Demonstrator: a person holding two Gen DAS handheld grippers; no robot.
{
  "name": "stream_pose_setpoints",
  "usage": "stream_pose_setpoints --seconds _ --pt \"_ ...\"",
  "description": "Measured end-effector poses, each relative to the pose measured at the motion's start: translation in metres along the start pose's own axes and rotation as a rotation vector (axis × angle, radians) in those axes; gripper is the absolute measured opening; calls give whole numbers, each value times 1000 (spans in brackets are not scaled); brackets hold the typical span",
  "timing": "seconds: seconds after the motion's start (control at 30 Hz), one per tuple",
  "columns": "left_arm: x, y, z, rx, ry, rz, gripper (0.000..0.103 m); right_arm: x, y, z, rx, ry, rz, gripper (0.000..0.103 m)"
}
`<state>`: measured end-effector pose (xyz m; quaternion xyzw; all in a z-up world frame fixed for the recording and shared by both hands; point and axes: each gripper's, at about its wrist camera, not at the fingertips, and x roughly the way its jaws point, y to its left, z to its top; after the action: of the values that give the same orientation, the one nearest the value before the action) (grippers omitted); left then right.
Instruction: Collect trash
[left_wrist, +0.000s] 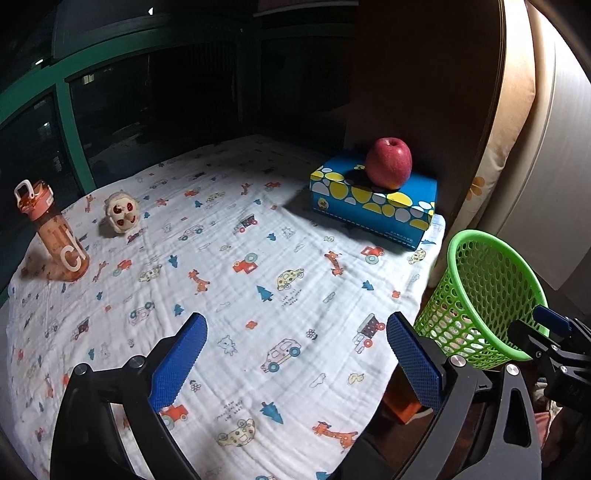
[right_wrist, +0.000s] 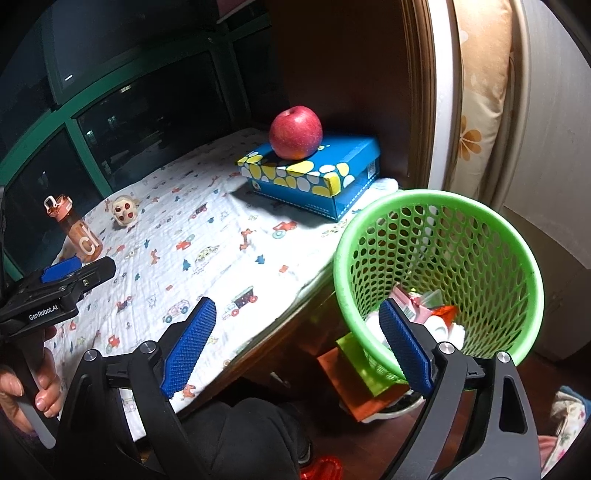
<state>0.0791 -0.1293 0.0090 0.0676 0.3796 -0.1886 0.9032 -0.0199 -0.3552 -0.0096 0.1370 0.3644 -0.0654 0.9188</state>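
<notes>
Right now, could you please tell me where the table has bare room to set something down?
The patterned cloth is free across its middle and near edge, between the orange drink bottle and the blue spotted tissue box. Crowded: the far right corner and the green mesh basket.

The desk is covered by a soft, crinkled white cloth (left_wrist: 229, 280) with a matt, finely ribbed weave and printed cars and giraffes, while the dark wood (right_wrist: 288, 328) below its right edge shows a slight sheen. Near the far right corner a smooth printed cardboard box (left_wrist: 373, 206) carries a glossy red apple (left_wrist: 388, 163), and at the left edge stands a translucent orange plastic bottle (left_wrist: 61, 240). Beside the right edge, the green basket (right_wrist: 439, 273) is shiny perforated plastic, and each gripper has matt black arms with rough, knurled blue pads (left_wrist: 181, 360).
</notes>
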Motion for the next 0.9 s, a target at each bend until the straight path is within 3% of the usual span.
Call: stream_pose_setpoints --seconds 0.9 --pt "-25 16 -15 -43 -43 41 95 -13 22 -5 -48 -49 -13 93"
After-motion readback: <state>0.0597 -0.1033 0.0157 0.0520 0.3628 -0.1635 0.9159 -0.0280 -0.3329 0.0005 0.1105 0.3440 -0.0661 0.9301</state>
